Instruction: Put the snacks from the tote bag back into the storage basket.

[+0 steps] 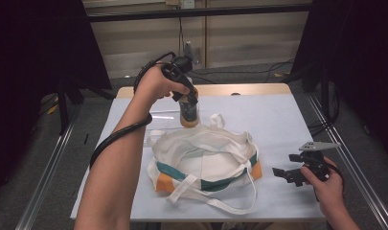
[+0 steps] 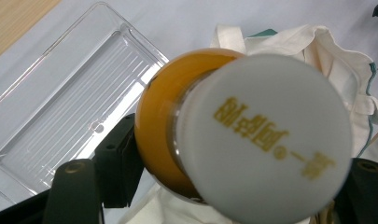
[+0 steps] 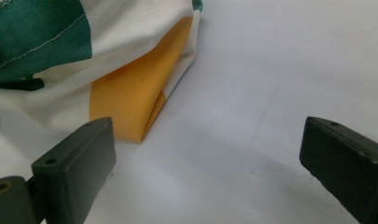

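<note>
Nearest to us, our right gripper point(image 1: 293, 175) rests low over the surface point(image 1: 287, 124), just beside the near right corner of the tote bag point(image 1: 206, 163). In the right gripper view its fingers point(image 3: 72, 175) stand wide apart with nothing between them, and the bag's orange corner panel point(image 3: 130, 100) lies just ahead on the white cover. We judge this hand is waiting there so it can catch the cloth or a handle and hold the mouth of the bag open when needed.

The tote bag itself lies flat in the middle of the surface, cream with green and orange bands, its long handles point(image 1: 215, 201) sprawled toward us and its mouth gaping upward.

Farther off, our left gripper point(image 1: 188, 98) holds the bottle point(image 1: 189, 111) upright at the far rim of the bag, lifted off the surface. Its fingers point(image 2: 74, 186) are clamped on the bottle near the top, and in the left gripper view we look down on the white cap point(image 2: 266, 140) with gold lettering and the amber body below. Gripping it high keeps the base free to go in first, which suits lowering it into the bag.

Beyond and beside the bottle, a clear plastic tray point(image 2: 65, 107) lies empty on the surface, well apart from the bag's opening.
</note>
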Available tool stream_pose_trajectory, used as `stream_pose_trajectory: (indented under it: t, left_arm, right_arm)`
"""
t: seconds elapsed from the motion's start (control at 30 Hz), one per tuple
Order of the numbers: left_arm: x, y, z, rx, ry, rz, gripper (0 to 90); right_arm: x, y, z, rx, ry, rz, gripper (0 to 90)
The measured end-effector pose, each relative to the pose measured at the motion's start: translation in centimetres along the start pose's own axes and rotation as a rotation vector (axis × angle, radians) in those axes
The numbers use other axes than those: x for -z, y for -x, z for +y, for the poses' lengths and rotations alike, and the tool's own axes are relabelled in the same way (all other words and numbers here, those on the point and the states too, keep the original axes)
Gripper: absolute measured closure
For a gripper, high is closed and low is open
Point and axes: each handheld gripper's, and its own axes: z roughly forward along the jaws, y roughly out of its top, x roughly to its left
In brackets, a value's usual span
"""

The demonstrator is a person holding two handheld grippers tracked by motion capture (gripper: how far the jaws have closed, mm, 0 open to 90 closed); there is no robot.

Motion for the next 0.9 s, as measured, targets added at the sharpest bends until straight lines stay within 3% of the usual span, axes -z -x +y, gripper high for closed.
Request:
stream_pose_trajectory:
  t: [0.4,0.9]
  left_arm:
    - [-0.3,-0.4,0.2,0.021,0.009,0.006,30.1]
    - [-1.0,-0.6,0.7,-0.001,-0.001,0.012,30.1]
  right_arm:
    - [-0.1,0.1,-0.1,0.004,-0.001,0.003,3.6]
    - [-0.1,0.0,0.0,0.007,0.0,0.006,3.5]
